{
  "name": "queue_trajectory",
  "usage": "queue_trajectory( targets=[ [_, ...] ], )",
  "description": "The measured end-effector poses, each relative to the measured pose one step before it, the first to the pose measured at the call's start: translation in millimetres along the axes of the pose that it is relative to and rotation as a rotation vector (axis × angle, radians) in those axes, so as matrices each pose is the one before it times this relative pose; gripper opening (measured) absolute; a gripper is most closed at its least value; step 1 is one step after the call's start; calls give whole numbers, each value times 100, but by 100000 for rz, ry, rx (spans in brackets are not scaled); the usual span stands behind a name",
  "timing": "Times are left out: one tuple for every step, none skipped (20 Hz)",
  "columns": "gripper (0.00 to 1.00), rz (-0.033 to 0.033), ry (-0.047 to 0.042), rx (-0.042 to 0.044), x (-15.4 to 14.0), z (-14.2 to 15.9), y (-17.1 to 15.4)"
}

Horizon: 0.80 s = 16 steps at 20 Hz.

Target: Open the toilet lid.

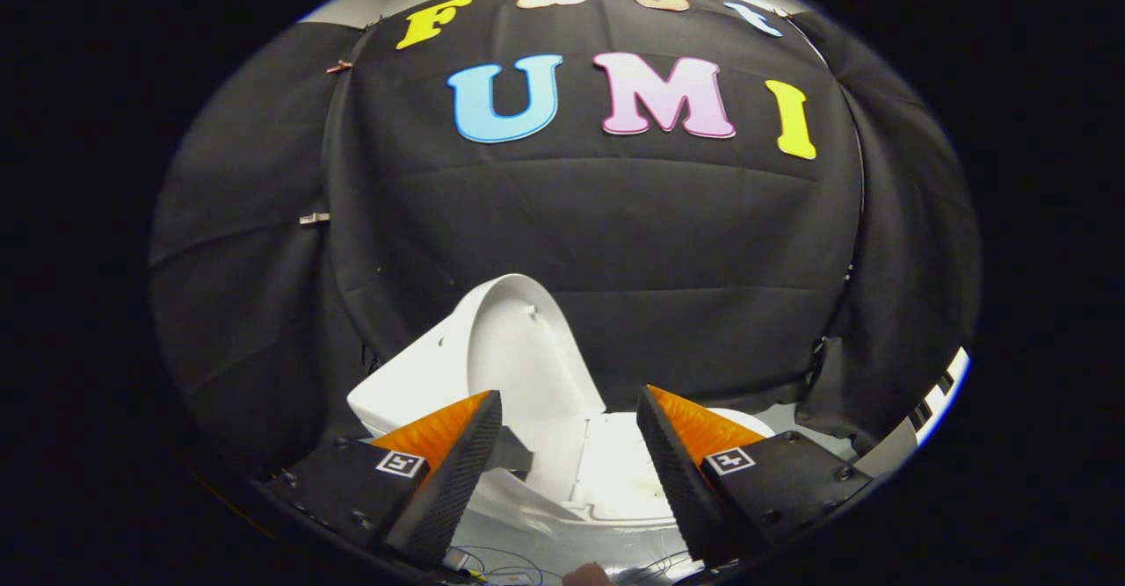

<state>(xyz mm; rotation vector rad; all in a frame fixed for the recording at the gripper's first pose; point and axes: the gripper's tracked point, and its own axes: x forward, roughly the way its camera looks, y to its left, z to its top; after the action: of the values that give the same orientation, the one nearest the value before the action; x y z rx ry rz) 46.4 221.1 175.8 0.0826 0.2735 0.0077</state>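
Judging the raised white glossy plastic toilet lid (514,349) stiff, light, slippery, I'd hook its rim; my gripper (567,472) gapes empty.

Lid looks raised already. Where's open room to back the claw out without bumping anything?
The claw is open, holding nothing. Free room: the gap between its fingers above the toilet seat, and the space beside the raised lid toward the black cloth wall. Crowded: loose cables on the floor below the fingers.
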Motion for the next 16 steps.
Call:
queue_trajectory(
  targets=[
    [99,-76,-1797,-1098,69,-11,-1549],
    [99,-1209,-1864,-2504,-101,-355,-1829],
    [99,-2083,-1337,-2968,63,-486,-2092],
    [99,-1373,-619,-2575,206,-861,-1819],
    [100,-1269,340,-1293,178,-1014,-1670],
    [100,124,-1807,-321,192,-485,-1276],
    [100,-293,-1331,-84,7,-619,-1183],
    [100,-677,-1411,99,140,-639,-1202],
    [99,-14,-1503,27,46,-775,-1109],
    [100,166,-1579,205,-64,-484,-601],
    [100,868,-2358,-508,-154,-358,-637],
    [100,96,-2746,-404,-239,-113,-601],
    [100,317,-3124,-516,-2,-4,-601],
    [100,-52,-2782,-665,-207,-7,-338],
    [99,-863,-1135,-694,-186,-157,-550],
    [99,-733,398,-215,83,-679,-362]
  ],
)
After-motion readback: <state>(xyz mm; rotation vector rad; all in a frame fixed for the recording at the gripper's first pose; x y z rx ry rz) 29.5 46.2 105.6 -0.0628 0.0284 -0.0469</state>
